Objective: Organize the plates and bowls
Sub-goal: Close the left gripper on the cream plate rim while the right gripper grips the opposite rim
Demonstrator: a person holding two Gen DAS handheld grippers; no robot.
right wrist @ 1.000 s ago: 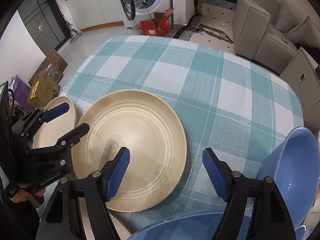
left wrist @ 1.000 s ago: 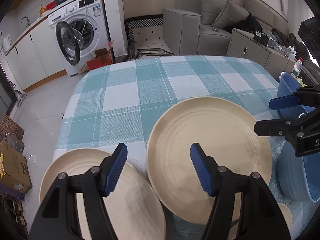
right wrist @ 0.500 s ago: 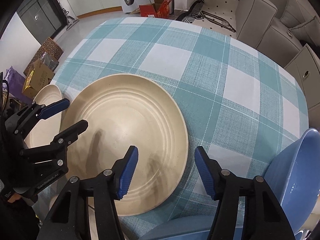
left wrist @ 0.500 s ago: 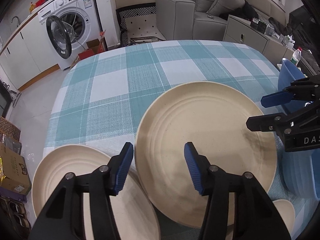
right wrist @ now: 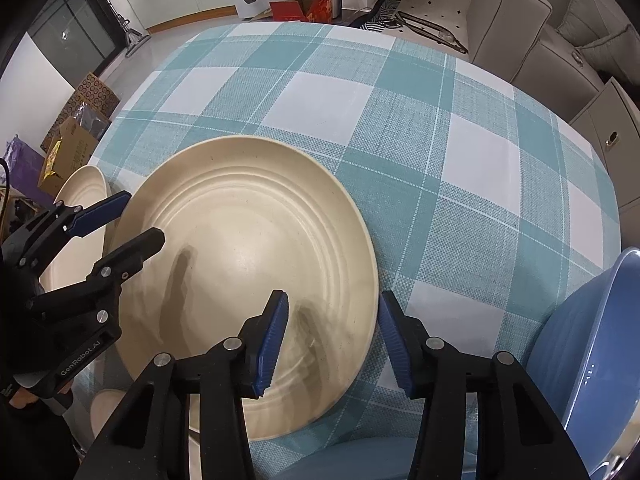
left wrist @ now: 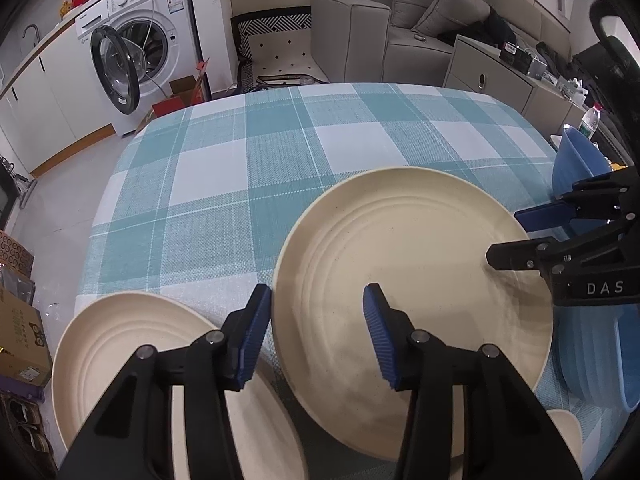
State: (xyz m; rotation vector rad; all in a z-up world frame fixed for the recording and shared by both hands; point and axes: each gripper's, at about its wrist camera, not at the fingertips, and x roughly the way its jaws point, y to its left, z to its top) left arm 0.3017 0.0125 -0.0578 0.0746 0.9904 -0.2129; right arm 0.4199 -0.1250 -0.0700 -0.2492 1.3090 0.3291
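A large cream plate lies on the checked tablecloth; it also shows in the right wrist view. My left gripper is open, its jaws straddling the plate's left rim. My right gripper is open, its jaws straddling the plate's right rim. A second cream plate lies at the table's left edge, seen also in the right wrist view. Blue bowls stand to the right.
A blue bowl stands at the table's right edge, another nearer. A small cream dish peeks out at the front. Beyond the table stand a washing machine, a grey sofa and cardboard boxes on the floor.
Both grippers have moved in onto the large plate and narrowed their jaws, each now straddling a rim. The plates and bowls have not moved.
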